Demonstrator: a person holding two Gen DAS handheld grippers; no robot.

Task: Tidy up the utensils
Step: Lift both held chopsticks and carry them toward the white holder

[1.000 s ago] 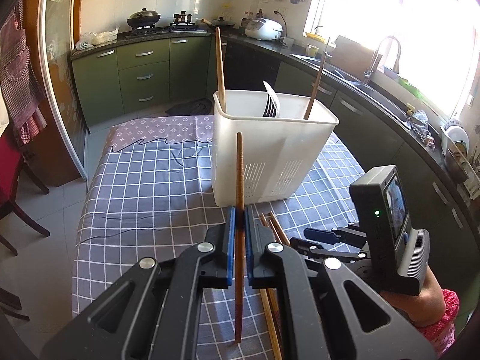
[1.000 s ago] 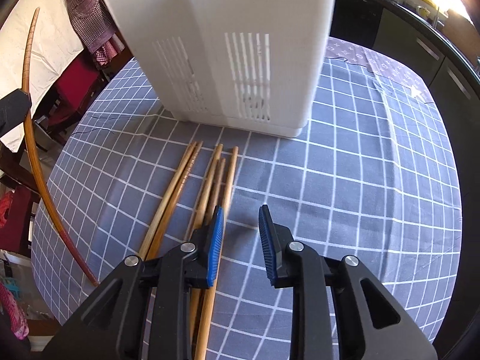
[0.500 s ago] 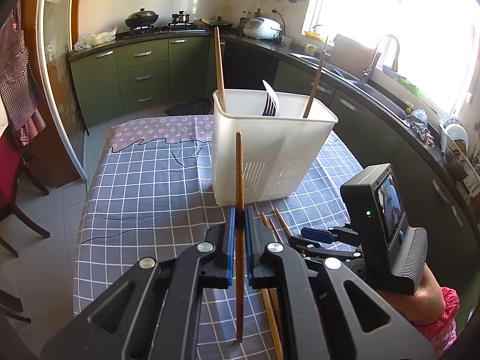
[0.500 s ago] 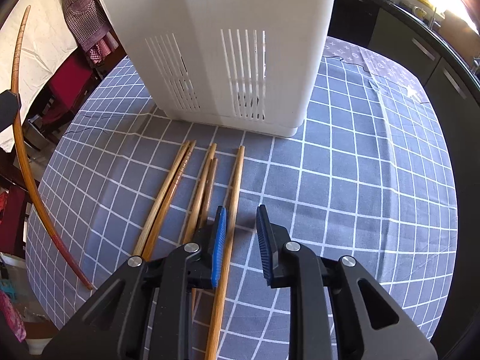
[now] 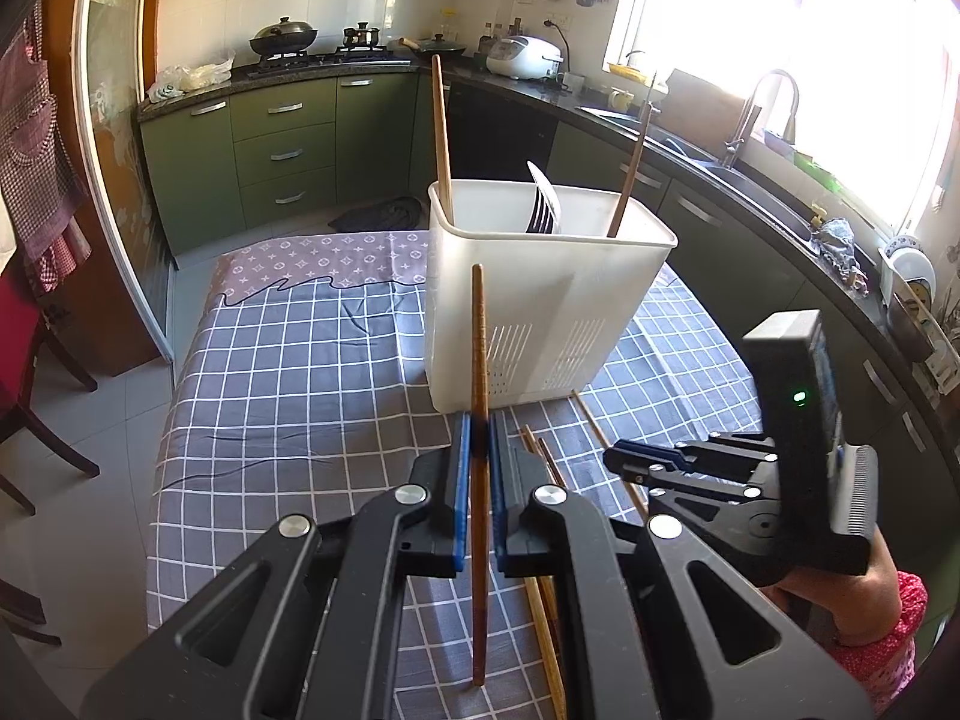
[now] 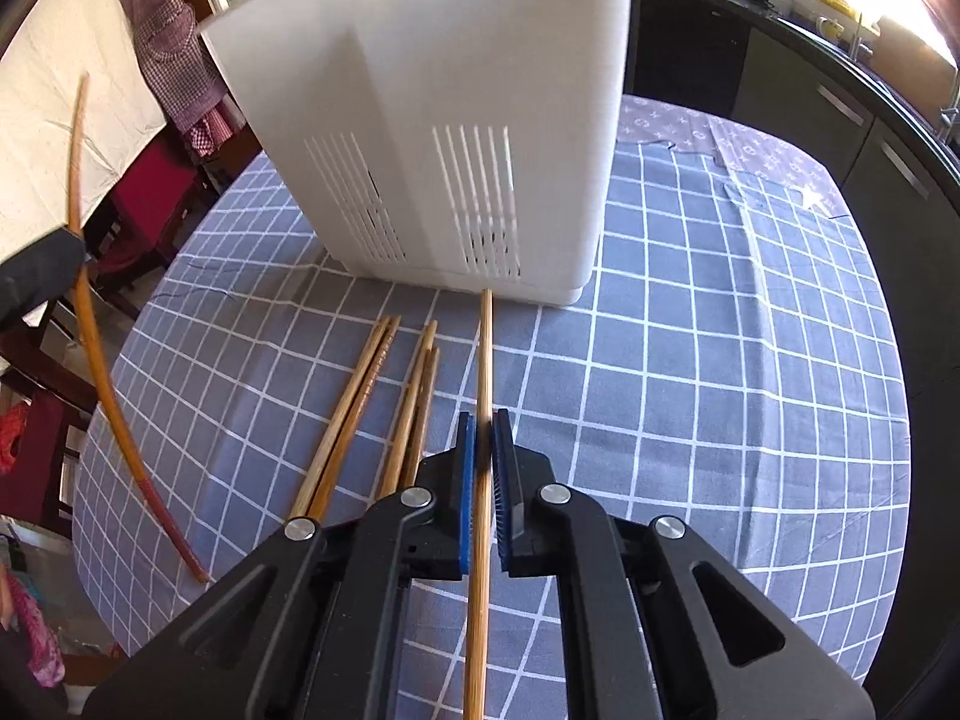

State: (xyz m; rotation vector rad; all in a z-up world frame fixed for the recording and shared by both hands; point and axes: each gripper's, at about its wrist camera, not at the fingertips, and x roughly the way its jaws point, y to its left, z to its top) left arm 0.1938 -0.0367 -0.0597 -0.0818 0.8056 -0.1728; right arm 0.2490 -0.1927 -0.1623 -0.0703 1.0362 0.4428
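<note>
A white slotted utensil holder [image 5: 543,306] stands on the checked tablecloth and holds two chopsticks and a white fork. My left gripper [image 5: 478,426] is shut on a dark brown chopstick [image 5: 479,348], held upright in front of the holder. My right gripper [image 6: 483,426] is shut on a light bamboo chopstick [image 6: 485,354] that points at the holder's base [image 6: 468,180], low over the cloth. Several loose chopsticks [image 6: 372,414] lie on the cloth just left of it. The right gripper also shows in the left wrist view [image 5: 624,459].
The table [image 5: 288,372] has a grey checked cloth; its edges drop to the floor on the left. Red chairs [image 6: 144,204] stand beside the table. Kitchen counters and a sink [image 5: 690,150] run behind and to the right.
My right gripper has closed on a bamboo chopstick from the loose pile and moved closer to the holder. The left gripper holds its chopstick as before.
</note>
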